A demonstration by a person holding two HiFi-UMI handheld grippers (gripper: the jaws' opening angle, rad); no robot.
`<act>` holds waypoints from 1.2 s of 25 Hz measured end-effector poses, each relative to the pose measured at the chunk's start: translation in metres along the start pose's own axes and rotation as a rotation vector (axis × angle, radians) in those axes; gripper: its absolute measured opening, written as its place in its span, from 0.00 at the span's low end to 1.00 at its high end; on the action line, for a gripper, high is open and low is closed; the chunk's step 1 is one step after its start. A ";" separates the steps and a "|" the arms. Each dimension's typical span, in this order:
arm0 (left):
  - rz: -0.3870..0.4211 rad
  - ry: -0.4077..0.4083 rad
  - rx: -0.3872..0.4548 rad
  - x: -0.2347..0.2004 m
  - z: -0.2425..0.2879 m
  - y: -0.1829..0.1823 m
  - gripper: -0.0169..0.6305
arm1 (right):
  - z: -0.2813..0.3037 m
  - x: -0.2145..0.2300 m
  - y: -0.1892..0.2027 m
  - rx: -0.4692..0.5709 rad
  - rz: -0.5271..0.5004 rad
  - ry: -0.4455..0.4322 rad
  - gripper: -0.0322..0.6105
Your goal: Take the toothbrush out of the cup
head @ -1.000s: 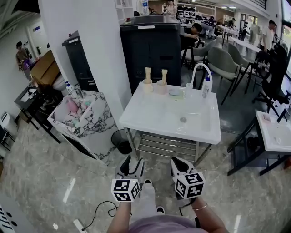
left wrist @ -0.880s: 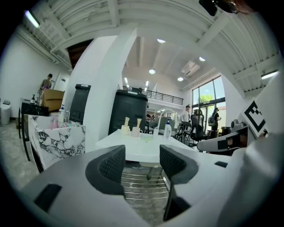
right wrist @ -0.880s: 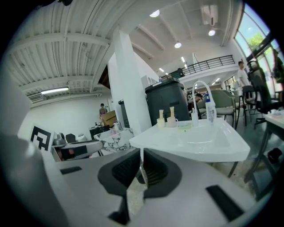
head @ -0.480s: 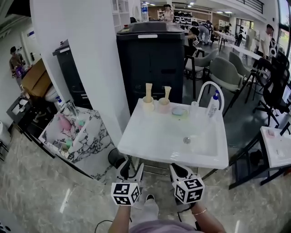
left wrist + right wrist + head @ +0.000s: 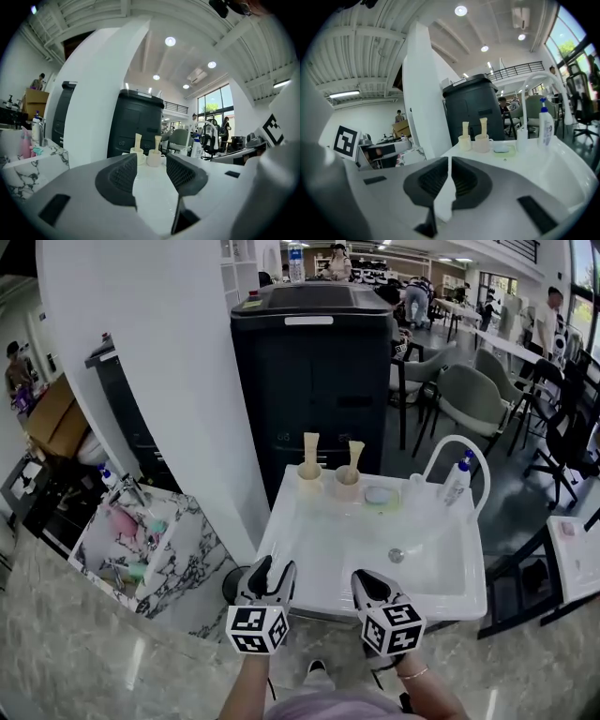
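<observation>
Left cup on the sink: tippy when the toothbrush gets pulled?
Possibly. The left cup looks small and probably light, and its toothbrush stands tall above the rim, so a sideways pull could tip it. The sink top looks smooth; it may slide too.

We log a broad white pillar (image 5: 141, 381) at left; a tall black cabinet (image 5: 314, 381) stands just beside it; grey chairs (image 5: 489, 379) fill the open hall behind; the floor (image 5: 75, 652) is glossy grey stone; a marble-patterned counter (image 5: 183, 563) sits near the pillar's foot; round ceiling lights (image 5: 170, 41) glow; tall windows (image 5: 213, 101) admit daylight.
</observation>
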State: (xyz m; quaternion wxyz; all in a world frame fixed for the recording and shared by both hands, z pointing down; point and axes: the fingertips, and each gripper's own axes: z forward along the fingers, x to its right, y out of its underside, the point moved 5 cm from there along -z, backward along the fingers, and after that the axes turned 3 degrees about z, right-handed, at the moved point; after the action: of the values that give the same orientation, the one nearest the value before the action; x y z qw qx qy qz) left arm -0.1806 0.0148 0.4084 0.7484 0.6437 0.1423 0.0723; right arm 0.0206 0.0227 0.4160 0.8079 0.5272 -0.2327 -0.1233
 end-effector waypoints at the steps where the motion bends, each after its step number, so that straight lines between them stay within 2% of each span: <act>1: 0.004 0.003 0.000 -0.004 0.008 -0.002 0.33 | 0.007 0.002 -0.002 -0.001 0.003 0.003 0.09; 9: 0.017 -0.003 -0.003 -0.028 0.073 -0.011 0.32 | 0.054 0.029 -0.017 -0.019 0.022 0.022 0.09; 20: 0.041 -0.034 0.000 -0.047 0.182 -0.034 0.32 | 0.135 0.081 -0.065 0.001 0.024 -0.040 0.08; 30: 0.059 -0.021 -0.013 -0.061 0.265 -0.041 0.32 | 0.184 0.117 -0.069 -0.048 0.048 -0.061 0.08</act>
State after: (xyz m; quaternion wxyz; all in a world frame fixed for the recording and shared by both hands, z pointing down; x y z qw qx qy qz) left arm -0.1604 -0.2598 0.4103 0.7517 0.6434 0.1147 0.0885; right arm 0.0317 -0.2041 0.4442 0.8156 0.4979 -0.2667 -0.1255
